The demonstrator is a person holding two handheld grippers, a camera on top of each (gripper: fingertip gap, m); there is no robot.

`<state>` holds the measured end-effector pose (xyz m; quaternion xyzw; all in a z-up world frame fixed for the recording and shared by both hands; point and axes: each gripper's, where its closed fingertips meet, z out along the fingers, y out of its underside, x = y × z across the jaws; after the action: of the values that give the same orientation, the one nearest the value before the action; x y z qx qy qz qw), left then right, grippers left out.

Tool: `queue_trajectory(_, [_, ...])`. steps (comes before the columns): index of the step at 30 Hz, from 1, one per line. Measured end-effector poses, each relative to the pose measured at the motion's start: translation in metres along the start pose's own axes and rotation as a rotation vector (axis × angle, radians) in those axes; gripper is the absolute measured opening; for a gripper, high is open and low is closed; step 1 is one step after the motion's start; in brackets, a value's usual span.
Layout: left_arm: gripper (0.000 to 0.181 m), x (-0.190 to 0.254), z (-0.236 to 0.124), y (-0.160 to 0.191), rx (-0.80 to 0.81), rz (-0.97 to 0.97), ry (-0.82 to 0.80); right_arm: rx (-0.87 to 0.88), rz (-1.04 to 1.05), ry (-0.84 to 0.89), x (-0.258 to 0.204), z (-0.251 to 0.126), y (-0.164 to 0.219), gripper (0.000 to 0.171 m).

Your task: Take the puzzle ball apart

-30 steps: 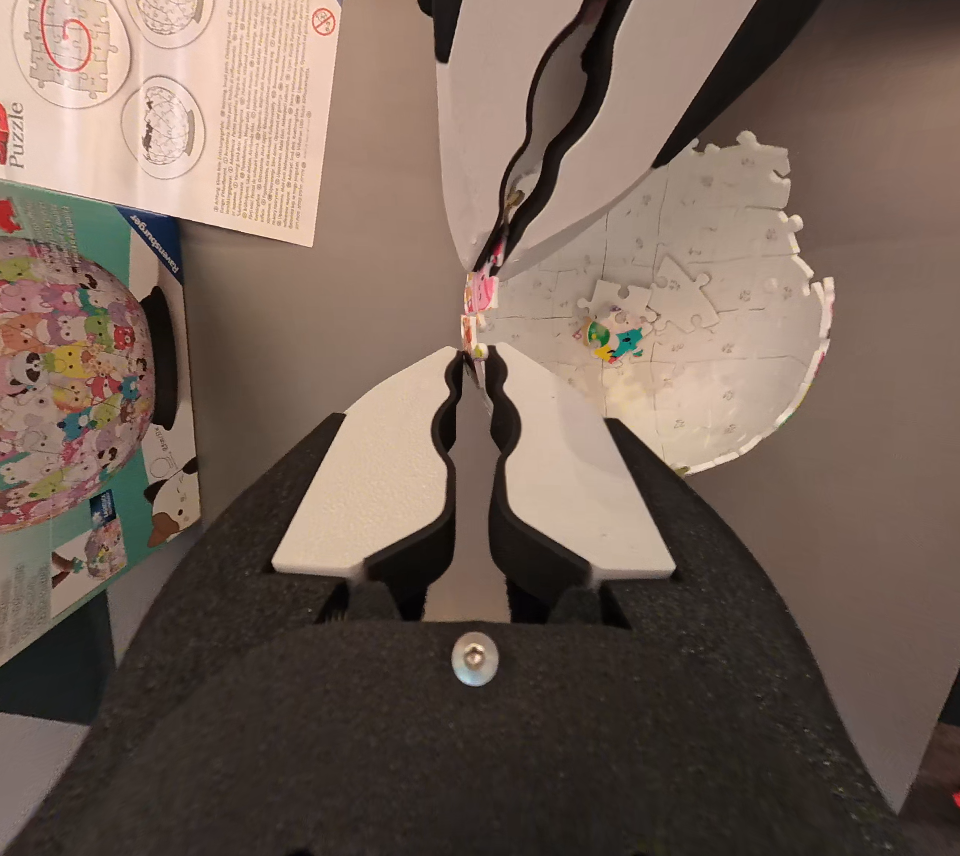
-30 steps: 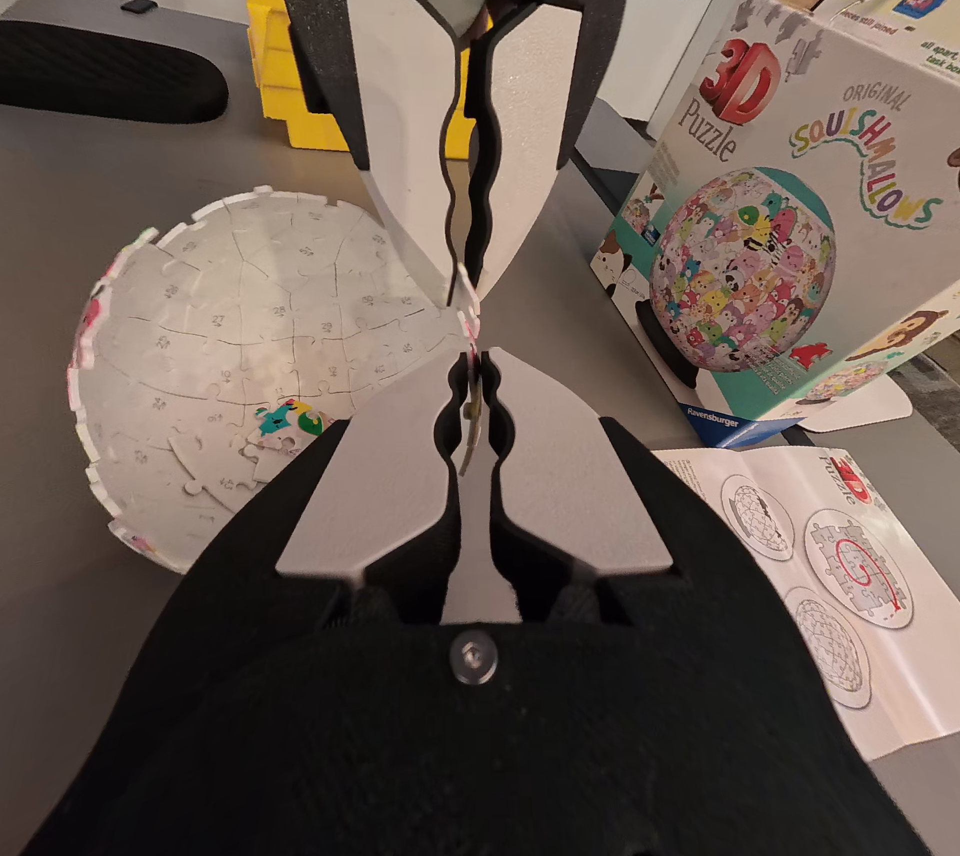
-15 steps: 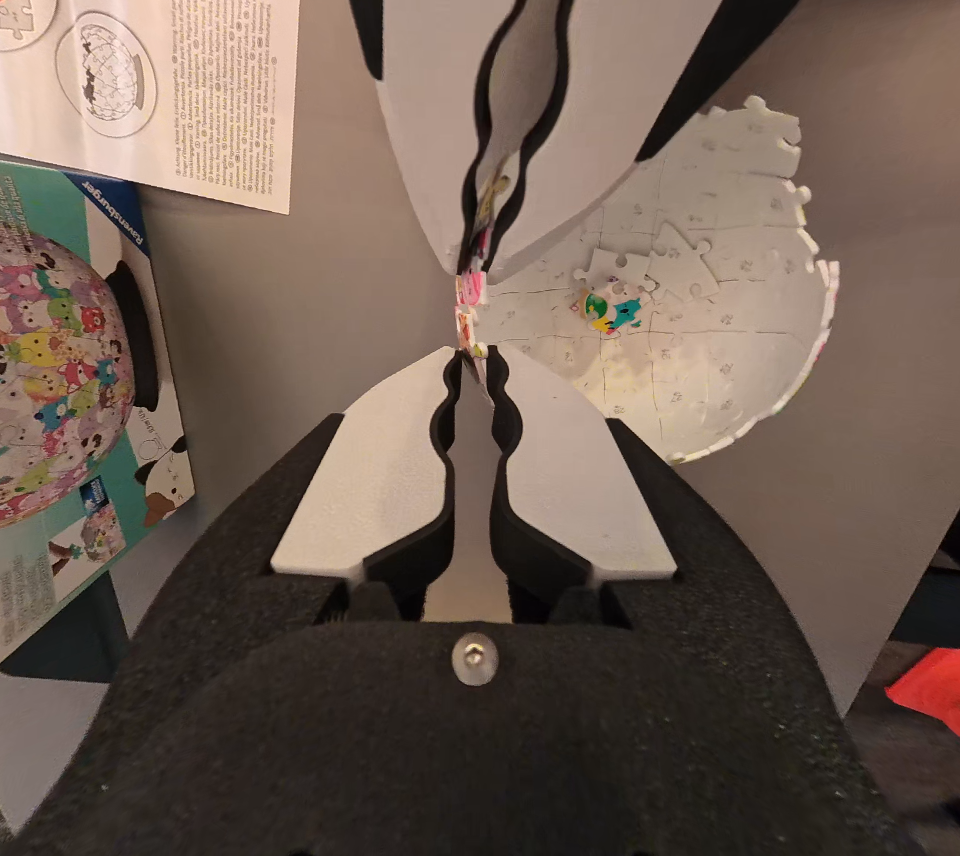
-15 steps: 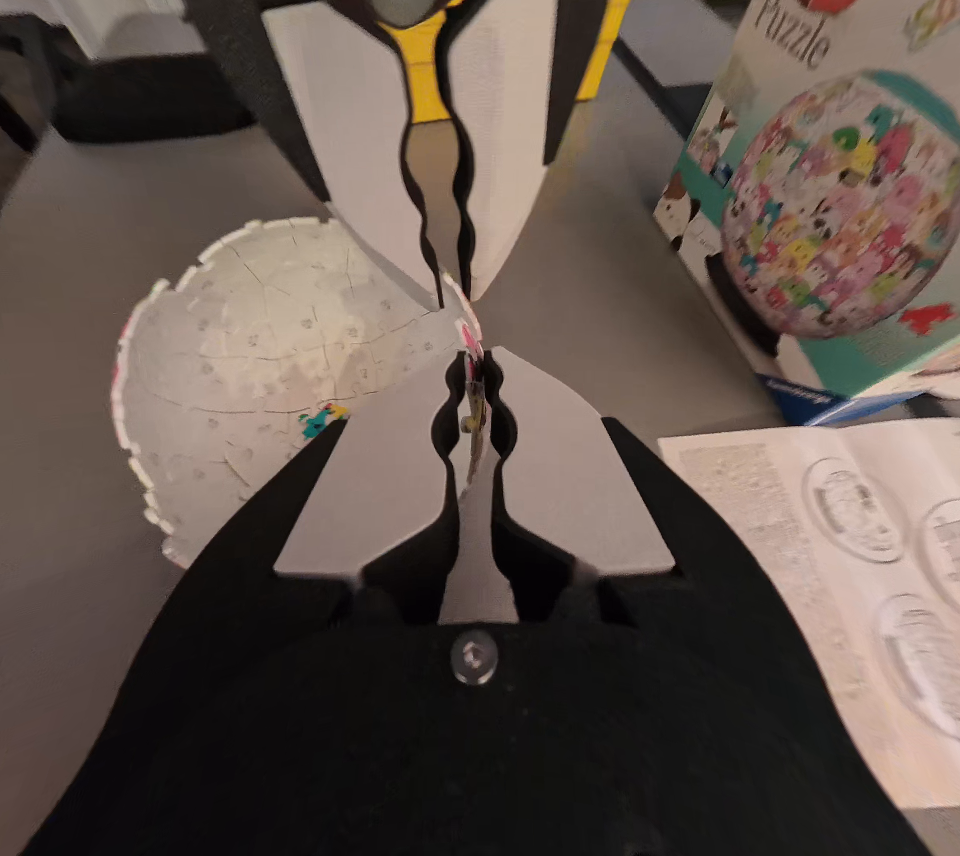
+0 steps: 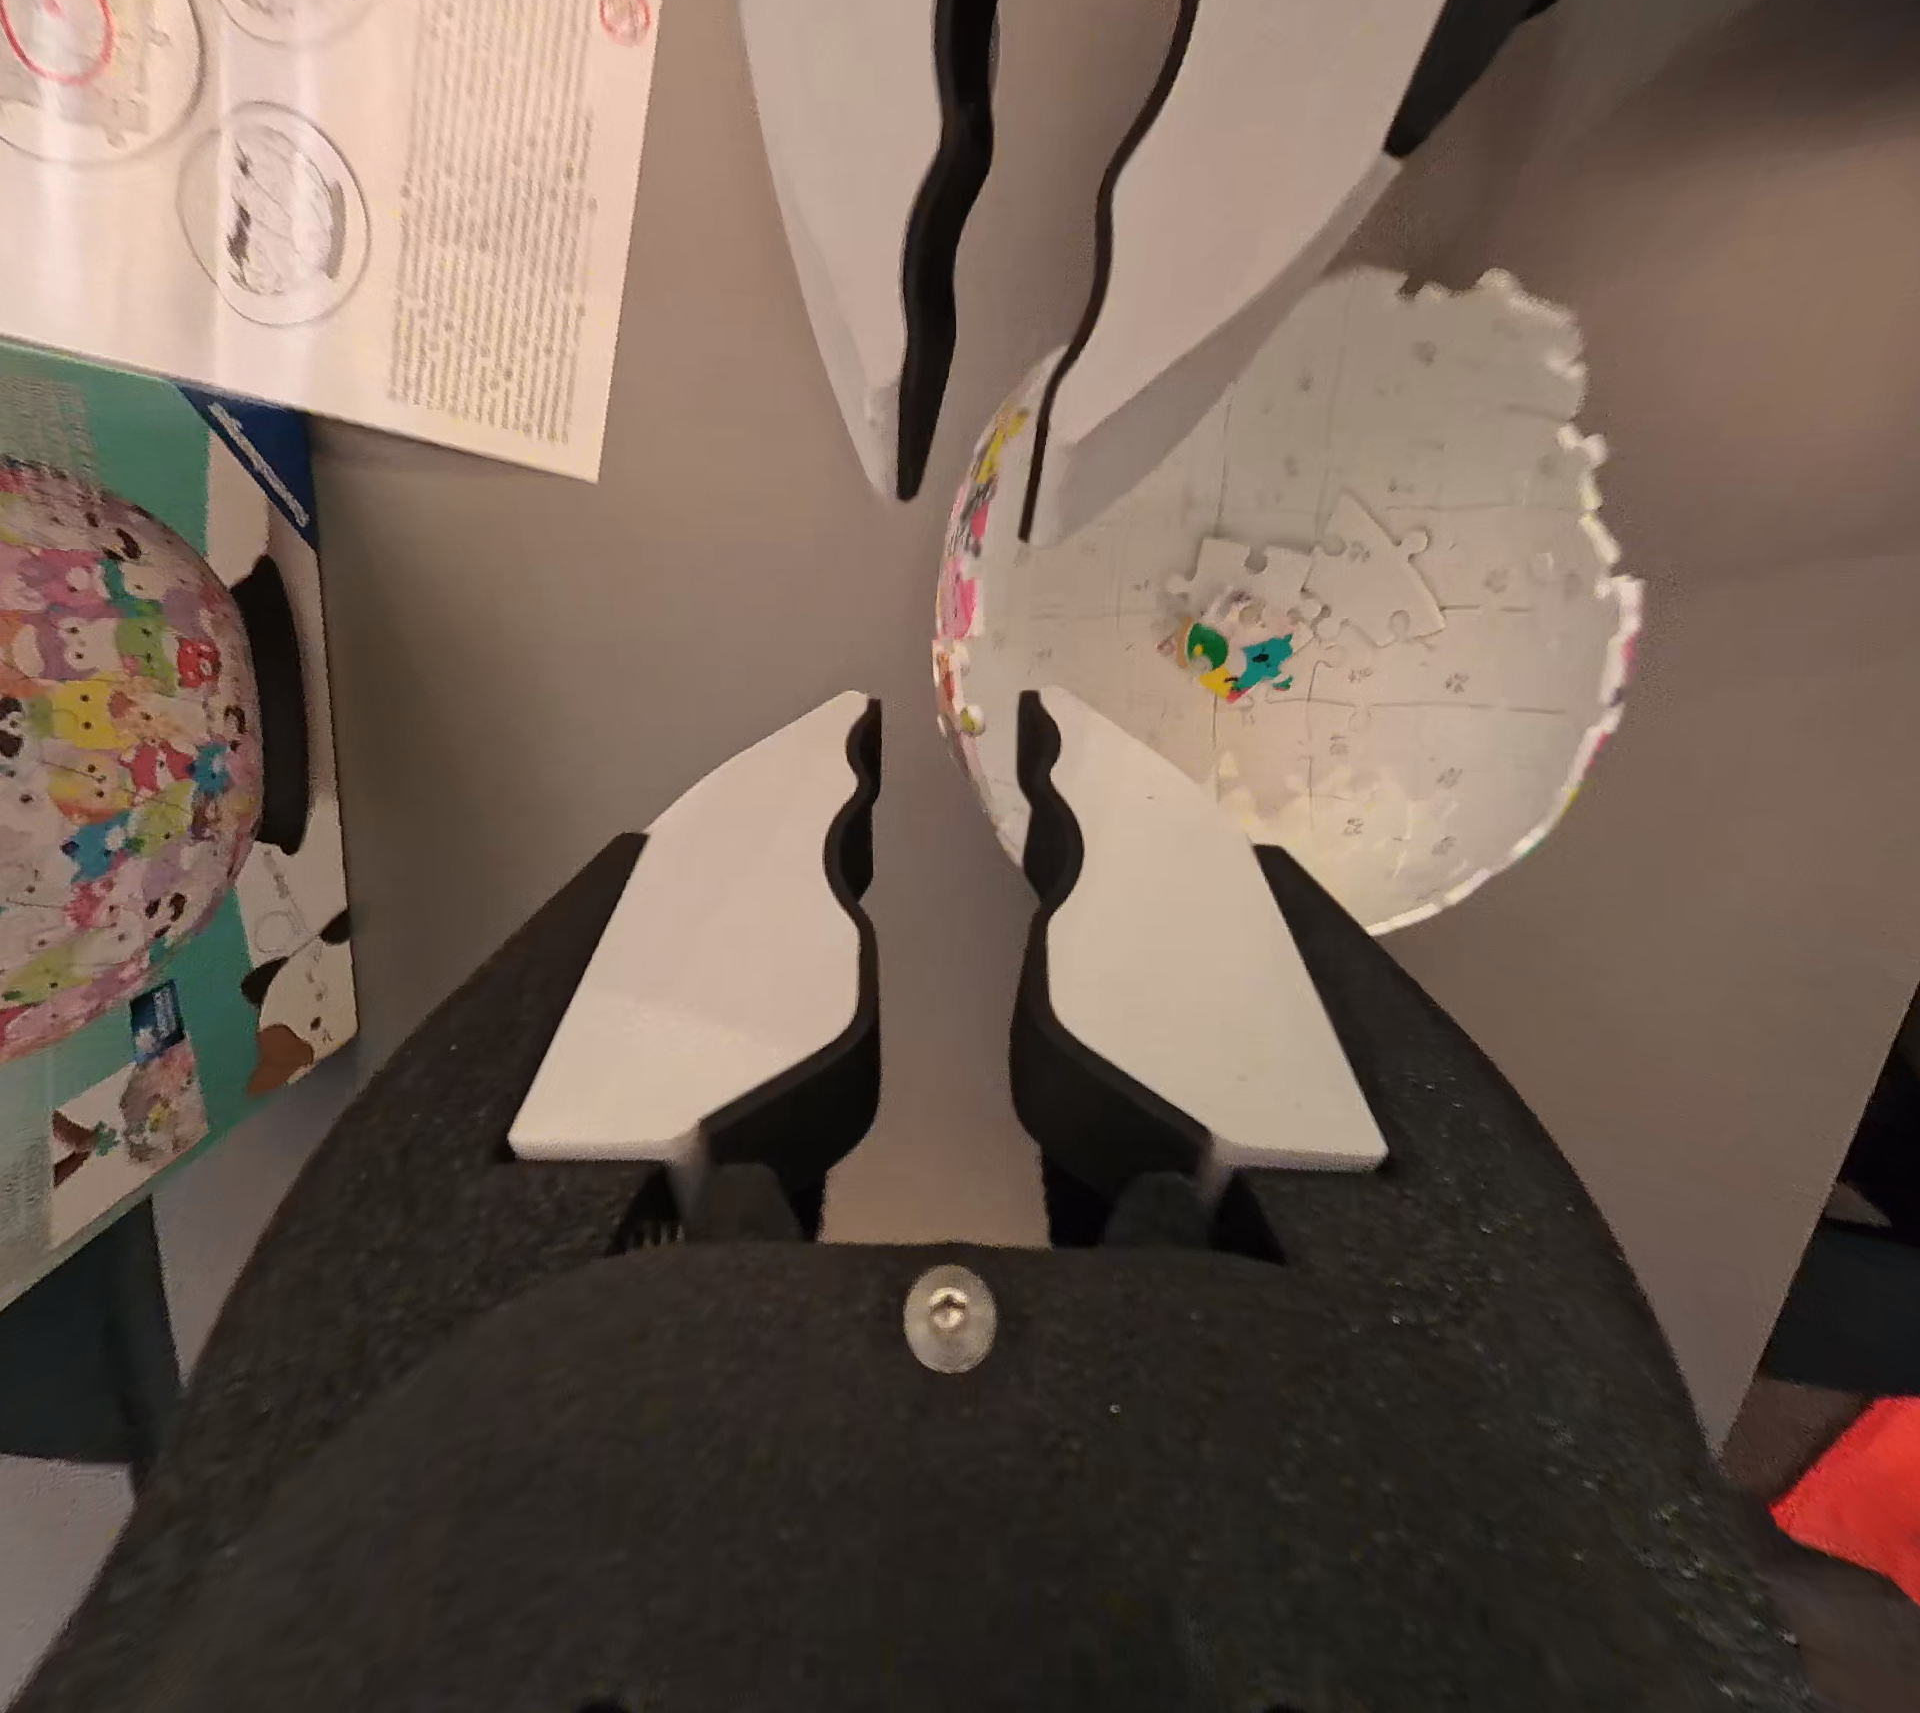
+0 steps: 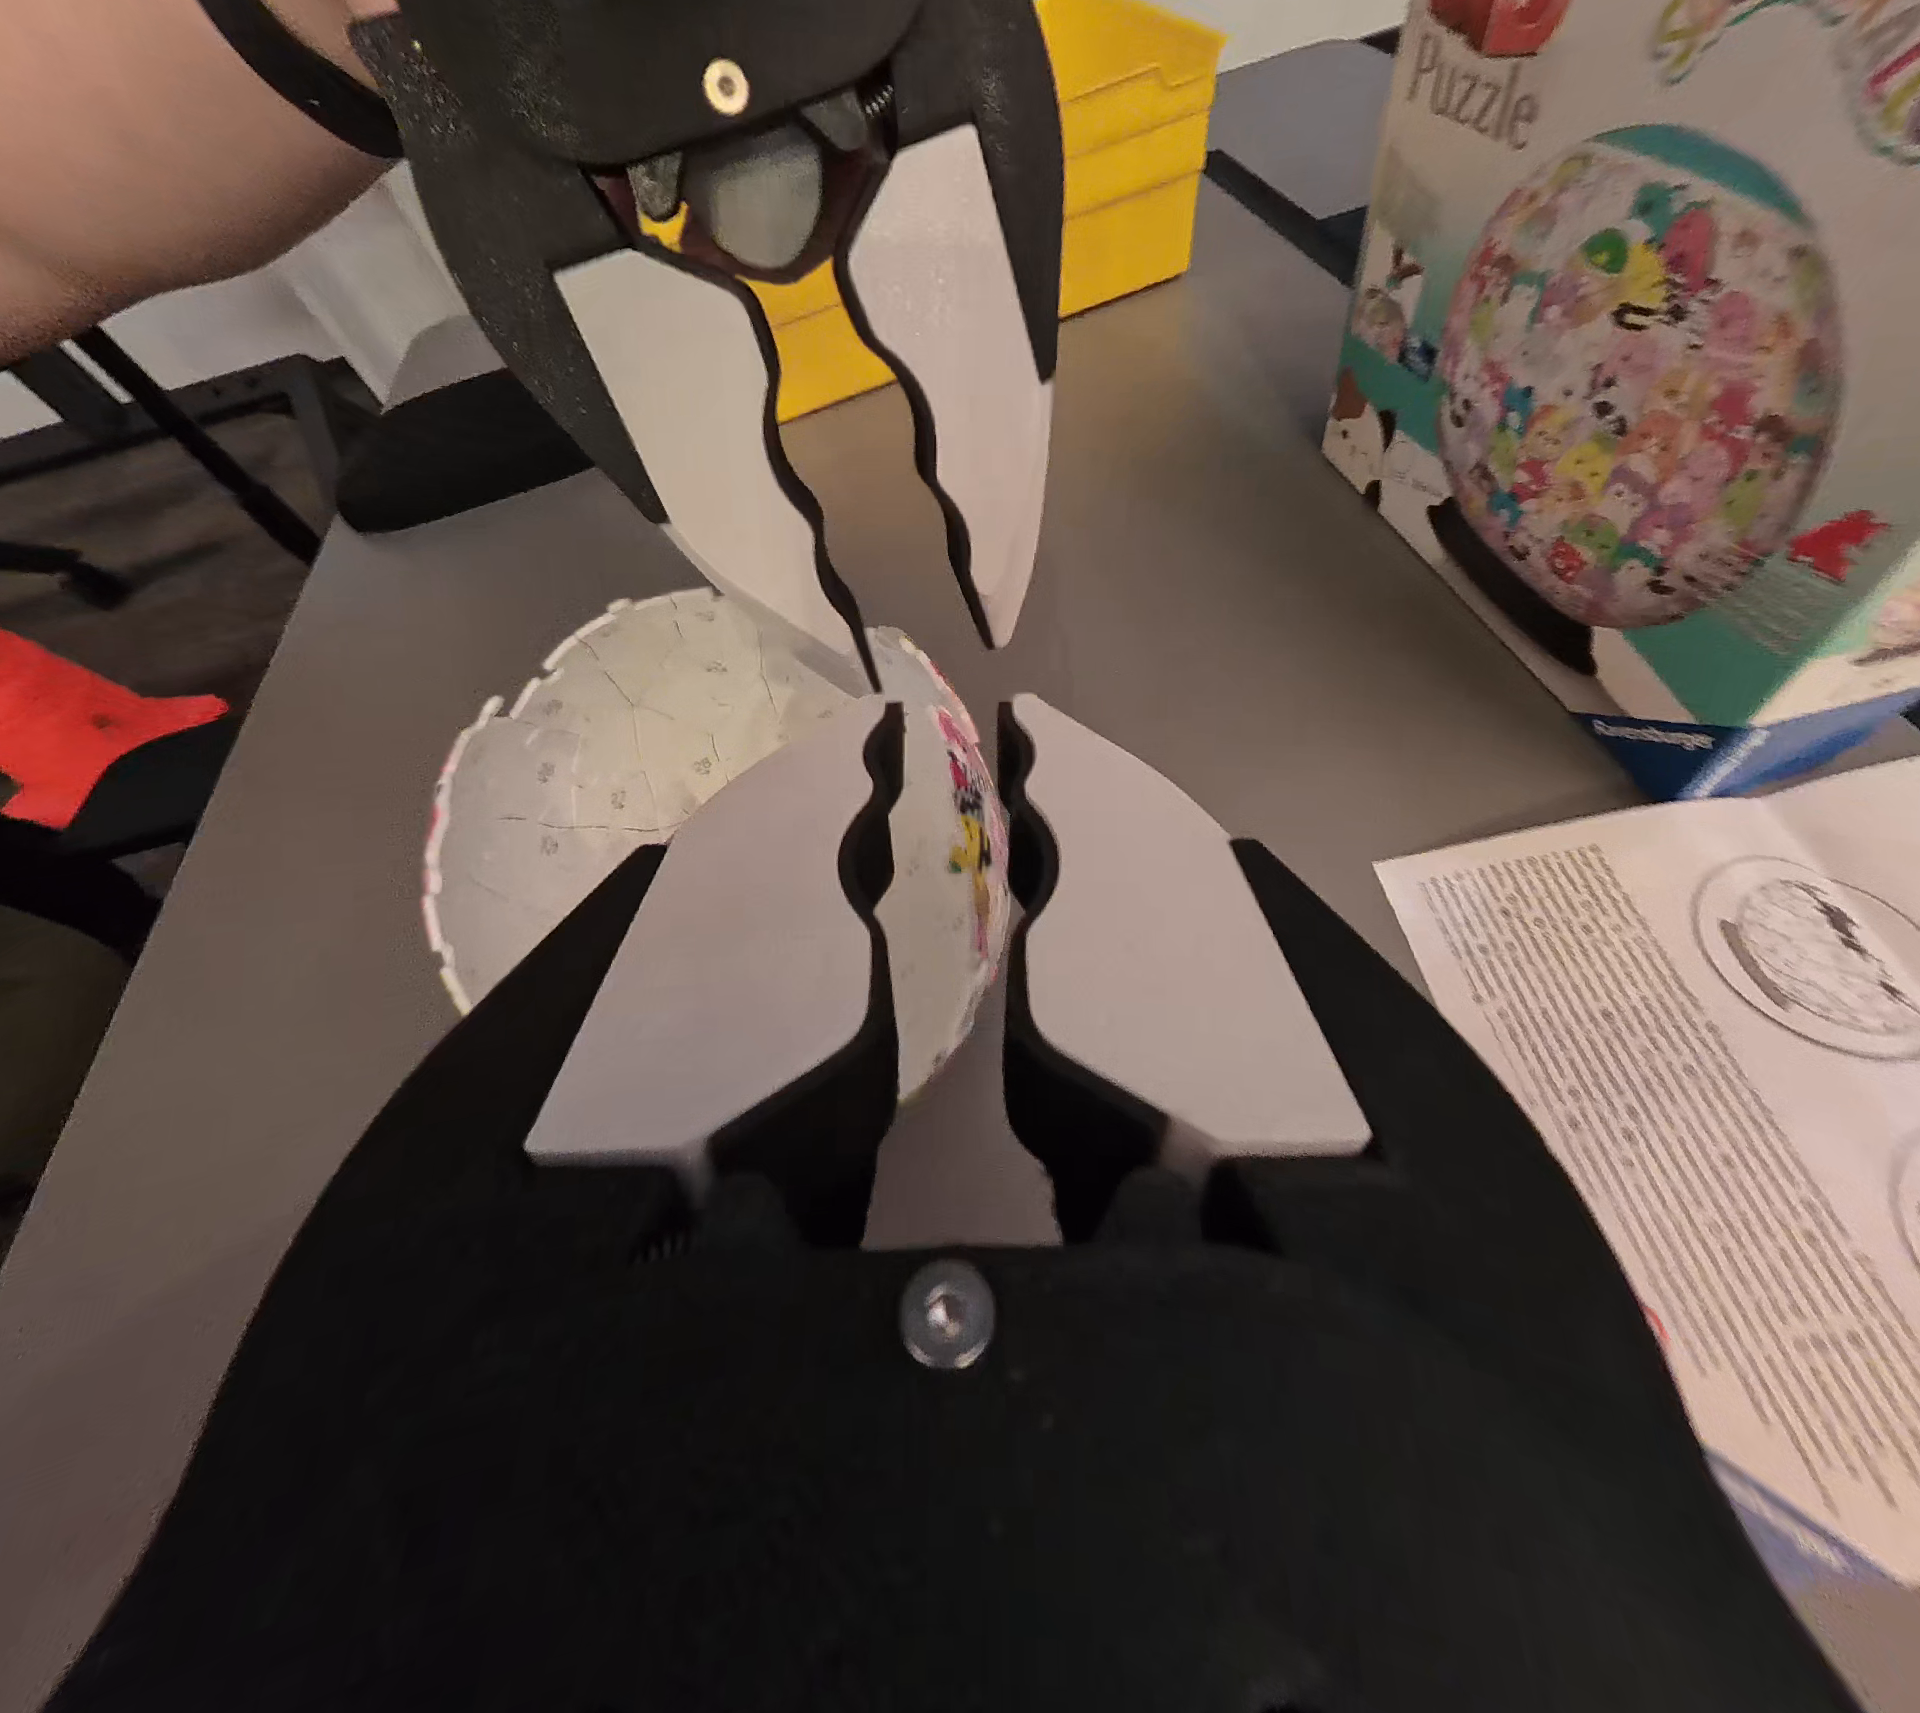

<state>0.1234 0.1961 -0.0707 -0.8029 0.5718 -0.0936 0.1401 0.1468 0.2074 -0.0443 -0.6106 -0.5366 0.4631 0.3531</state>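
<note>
The puzzle ball (image 5: 1351, 676), a half shell, lay on the tabletop (image 5: 623, 624) at frame centre-right. Your left gripper (image 5: 948, 702) and right gripper (image 6: 948, 707) held their fingers parted, empty, beside its rim. Next, I think, you needed a new grip on a rim piece.

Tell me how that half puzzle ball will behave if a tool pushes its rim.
The half puzzle ball is a thin, hollow shell on a rounded underside, so it would likely rock or roll. Its visible seams and loose pieces inside suggest it is light and may crumble.
</note>
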Motion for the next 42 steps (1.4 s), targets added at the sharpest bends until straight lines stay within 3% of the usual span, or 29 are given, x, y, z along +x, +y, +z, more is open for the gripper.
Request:
queue_trajectory(4, [0.027,0.0,-0.007,-0.019,0.068,0.015,-0.004,-0.061,-0.026,0.099,0.004,-0.019,0.01,0.024])
queue_trajectory(8, [0.023,0.004,0.007,-0.018,-0.025,0.077,-0.021,-0.087,-0.075,0.138,0.004,-0.015,0.026,0.023])
queue_trajectory(10, [0.018,0.005,0.012,-0.016,-0.069,0.109,-0.042,-0.092,-0.073,0.126,0.004,-0.006,0.03,0.021])
queue_trajectory(12, [0.012,0.005,0.014,-0.019,-0.072,0.139,-0.063,-0.127,-0.065,0.131,0.008,0.002,0.037,0.008])
queue_trajectory(28, [0.003,-0.001,0.021,-0.016,-0.186,0.278,-0.269,-0.094,-0.002,0.137,0.008,0.006,0.038,0.006])
queue_trajectory(42, [0.005,0.001,0.028,-0.012,-0.189,0.285,-0.281,-0.09,0.041,0.128,0.009,0.008,0.043,0.005])
